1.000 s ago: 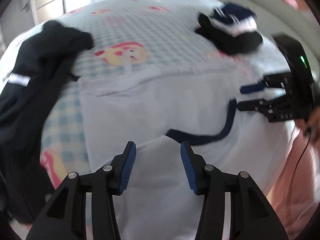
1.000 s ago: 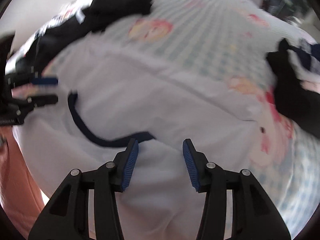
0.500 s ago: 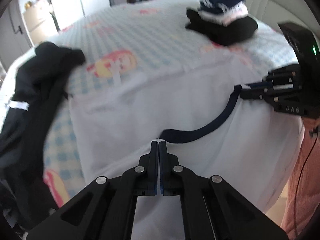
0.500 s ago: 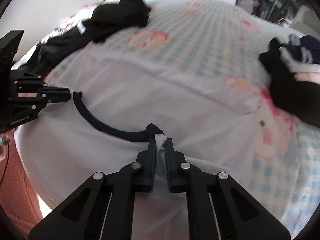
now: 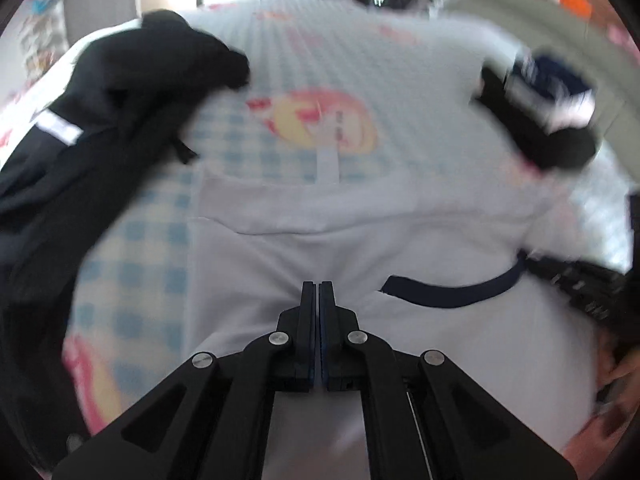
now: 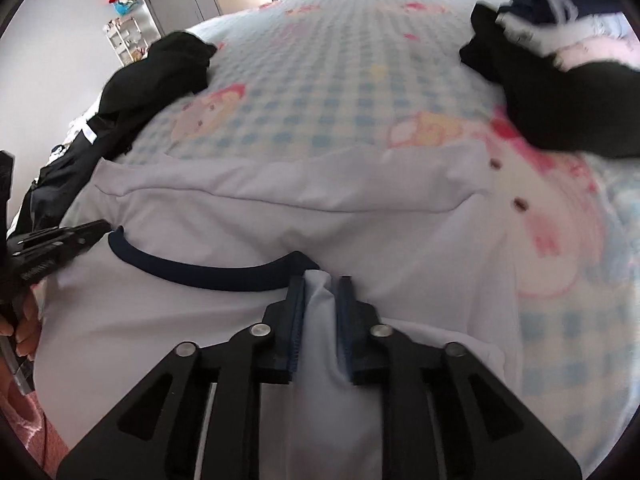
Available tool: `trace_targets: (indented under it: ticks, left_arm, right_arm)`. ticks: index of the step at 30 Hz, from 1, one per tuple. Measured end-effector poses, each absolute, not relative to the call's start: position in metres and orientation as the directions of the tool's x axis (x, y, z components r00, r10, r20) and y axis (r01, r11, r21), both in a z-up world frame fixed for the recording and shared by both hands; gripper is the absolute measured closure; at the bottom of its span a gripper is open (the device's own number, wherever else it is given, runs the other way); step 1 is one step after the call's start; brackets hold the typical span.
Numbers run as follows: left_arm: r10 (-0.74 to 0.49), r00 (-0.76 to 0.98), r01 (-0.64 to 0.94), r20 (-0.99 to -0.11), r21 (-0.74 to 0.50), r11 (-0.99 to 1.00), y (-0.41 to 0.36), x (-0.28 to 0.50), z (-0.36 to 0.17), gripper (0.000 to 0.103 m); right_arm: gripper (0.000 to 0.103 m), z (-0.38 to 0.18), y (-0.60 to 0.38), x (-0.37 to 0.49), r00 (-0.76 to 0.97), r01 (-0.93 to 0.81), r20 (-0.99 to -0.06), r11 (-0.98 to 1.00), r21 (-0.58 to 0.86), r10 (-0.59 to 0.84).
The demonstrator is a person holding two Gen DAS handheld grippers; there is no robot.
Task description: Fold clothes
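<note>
though blurred, white label (image 5: 60, 131) on dark garment (image 5: 120, 92)

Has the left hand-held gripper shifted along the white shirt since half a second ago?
Yes. The left hand-held gripper, shut on the white shirt, now sits left of the navy collar end instead of just below it.

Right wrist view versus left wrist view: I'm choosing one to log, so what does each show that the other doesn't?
Only the right wrist view shows a shelf rack by the wall and the right gripper with white fabric bunched between its fingers. Only the left shows the left gripper shut tight. Both share the white shirt with its navy collar, the checked bedspread and dark clothes.
</note>
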State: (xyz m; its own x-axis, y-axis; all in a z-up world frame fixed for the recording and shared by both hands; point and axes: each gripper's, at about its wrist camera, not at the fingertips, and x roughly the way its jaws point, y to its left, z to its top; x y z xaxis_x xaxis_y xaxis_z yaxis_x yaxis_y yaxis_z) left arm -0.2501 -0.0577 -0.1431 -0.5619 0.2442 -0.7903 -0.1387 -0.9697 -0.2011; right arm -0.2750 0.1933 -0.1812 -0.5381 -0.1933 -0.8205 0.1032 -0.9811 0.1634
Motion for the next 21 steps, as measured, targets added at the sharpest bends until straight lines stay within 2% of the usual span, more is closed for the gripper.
trace_targets:
  ticks: [3,5,6,9,13,15,18,21]
  left_arm:
    - [0.231,-0.611,-0.094,-0.758,-0.22,-0.971,-0.085,-0.213,-0.109,0.089]
    - [0.223,-0.642,-0.054,-0.734,-0.247,-0.968,-0.103,-0.185,-0.096,0.062]
    - [0.225,-0.655,-0.029,-0.721,-0.274,-0.961,-0.113,-0.172,-0.094,0.06]
    - [0.255,-0.671,0.014,-0.696,-0.356,-0.934,-0.125,-0.133,-0.102,0.06]
    - [0.283,-0.665,-0.011,-0.691,-0.369,-0.929,-0.106,-0.1,-0.122,0.068]
    - [0.301,-0.643,-0.068,-0.704,-0.339,-0.938,-0.082,-0.092,-0.13,0.068]
    - [0.23,-0.603,-0.086,-0.764,-0.223,-0.971,-0.055,-0.092,-0.145,0.066]
    - [0.204,-0.528,-0.019,-0.824,-0.229,-0.973,-0.067,-0.094,-0.158,0.065]
  right_arm:
    - [0.078,-0.151,0.207,-0.256,-0.592,0.091,-0.775,-0.974,0.208,-0.22]
    - [0.075,-0.131,0.216,-0.236,-0.606,0.071,-0.758,-0.966,0.248,-0.239]
    - [0.07,-0.124,0.219,-0.222,-0.617,0.061,-0.749,-0.963,0.261,-0.242]
    - [0.068,-0.116,0.22,-0.177,-0.631,0.058,-0.733,-0.957,0.283,-0.255]
    - [0.068,-0.13,0.199,-0.142,-0.622,0.089,-0.749,-0.971,0.222,-0.228]
    - [0.068,-0.14,0.187,-0.127,-0.619,0.094,-0.764,-0.983,0.16,-0.184]
    - [0.069,-0.156,0.186,-0.112,-0.593,0.077,-0.794,-0.991,0.113,-0.137]
    - [0.069,-0.164,0.205,-0.098,-0.578,0.043,-0.805,-0.99,0.134,-0.134]
